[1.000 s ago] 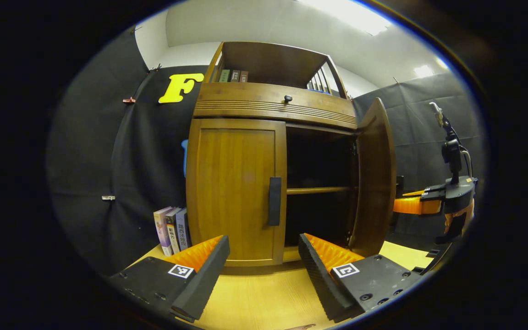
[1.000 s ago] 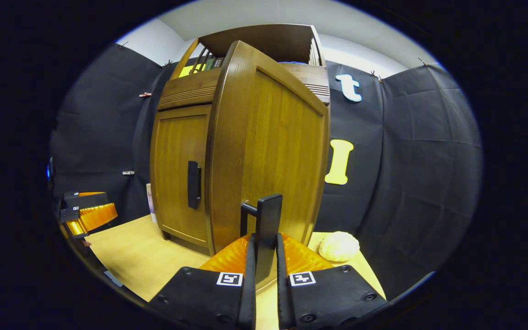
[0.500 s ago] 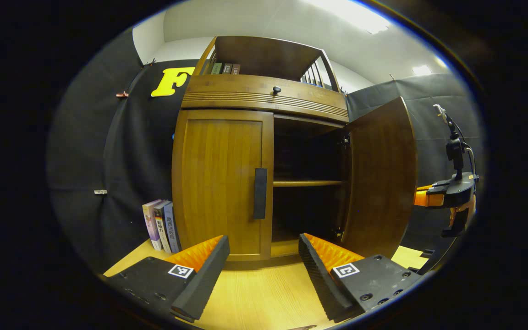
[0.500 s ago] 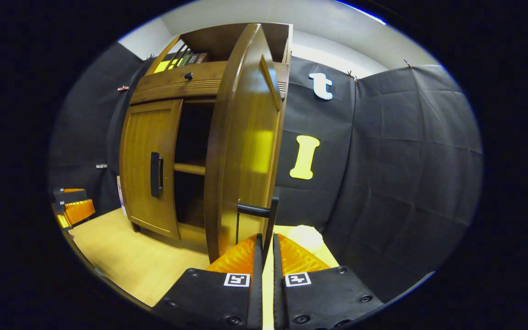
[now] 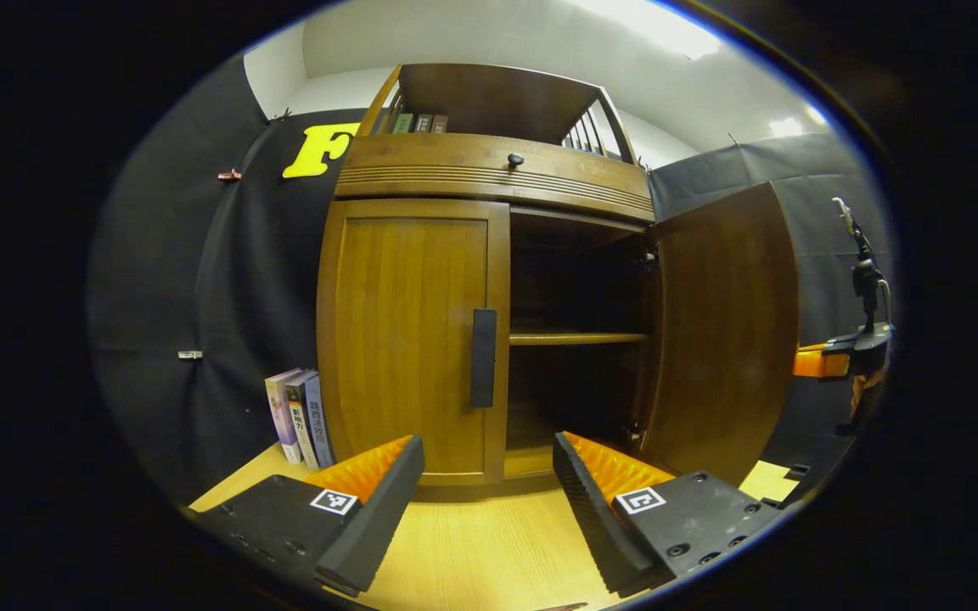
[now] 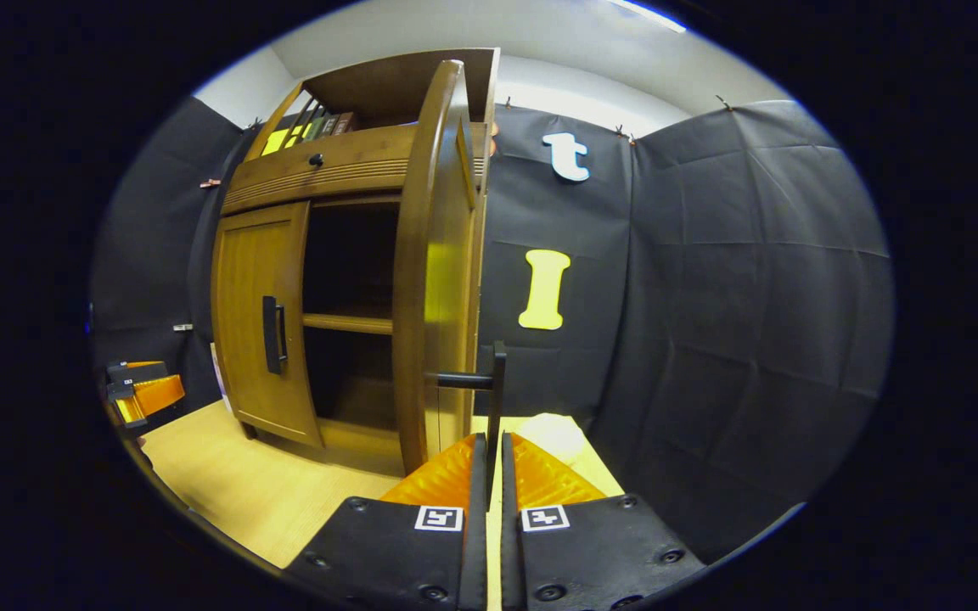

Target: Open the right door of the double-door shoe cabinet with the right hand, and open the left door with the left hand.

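The wooden shoe cabinet (image 5: 489, 178) stands on a light wood table. Its right door (image 5: 722, 331) is swung wide open, showing a dark inside with a shelf (image 5: 578, 338). In the right gripper view that right door (image 6: 434, 280) is seen edge-on, and my right gripper (image 6: 491, 445) is shut on its dark handle (image 6: 496, 399). The left door (image 5: 408, 335) is shut, its dark vertical handle (image 5: 483, 358) at the inner edge. My left gripper (image 5: 489, 462) is open, low in front of that handle and apart from it. The right gripper (image 5: 829, 361) appears beyond the open door.
Three books (image 5: 295, 416) stand upright left of the cabinet. A drawer with a small knob (image 5: 514, 159) runs above the doors, with more books on top. A pale rounded object (image 6: 553, 428) lies on the table behind the open door. The left gripper (image 6: 141, 395) shows at far left.
The right door has swung further open with my right gripper holding its handle. My left gripper has drawn slightly nearer the cabinet and stays open.
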A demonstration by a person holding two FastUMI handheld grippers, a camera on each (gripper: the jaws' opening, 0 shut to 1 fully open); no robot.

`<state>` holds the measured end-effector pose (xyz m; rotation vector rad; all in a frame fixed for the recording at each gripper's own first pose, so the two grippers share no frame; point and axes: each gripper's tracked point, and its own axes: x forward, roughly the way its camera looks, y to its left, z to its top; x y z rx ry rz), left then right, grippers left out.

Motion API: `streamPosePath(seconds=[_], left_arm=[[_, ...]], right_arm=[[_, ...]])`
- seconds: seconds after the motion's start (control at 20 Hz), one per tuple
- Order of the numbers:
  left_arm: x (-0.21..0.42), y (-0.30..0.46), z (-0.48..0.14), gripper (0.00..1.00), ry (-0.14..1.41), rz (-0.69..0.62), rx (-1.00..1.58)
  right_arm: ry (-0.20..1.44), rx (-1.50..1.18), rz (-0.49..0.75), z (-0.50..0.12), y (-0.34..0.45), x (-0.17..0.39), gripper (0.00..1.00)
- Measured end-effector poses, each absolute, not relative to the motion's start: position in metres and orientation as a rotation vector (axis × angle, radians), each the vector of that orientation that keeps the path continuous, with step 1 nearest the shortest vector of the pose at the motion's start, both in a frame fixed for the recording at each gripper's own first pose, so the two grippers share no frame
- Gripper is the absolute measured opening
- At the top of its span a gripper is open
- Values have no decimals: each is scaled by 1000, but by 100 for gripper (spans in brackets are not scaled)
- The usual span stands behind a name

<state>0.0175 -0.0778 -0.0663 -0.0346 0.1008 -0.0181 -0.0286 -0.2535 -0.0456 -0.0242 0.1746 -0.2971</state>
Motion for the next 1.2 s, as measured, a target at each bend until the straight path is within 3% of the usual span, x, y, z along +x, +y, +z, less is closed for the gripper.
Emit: streamPosePath(seconds=[0.15,0.6,0.7,0.9,1.2], left_arm=[[30,-83,-66,95,97,-25,-42],[88,-64,-56,95,57,10,-37],[109,-64,-59,94,61,1,-33],[146,-66,-57,84,39,-16,-68],[193,-60,-60,86,21,26,-80]], right_arm=[[133,-68,-378,-35,-281,-51,11],[53,-75,-374,-10,-249,-93,11],[44,-67,-344,-12,-229,-100,39],[36,-106,-333,-15,-214,-108,95],[37,-65,-243,-29,-185,-94,94]])
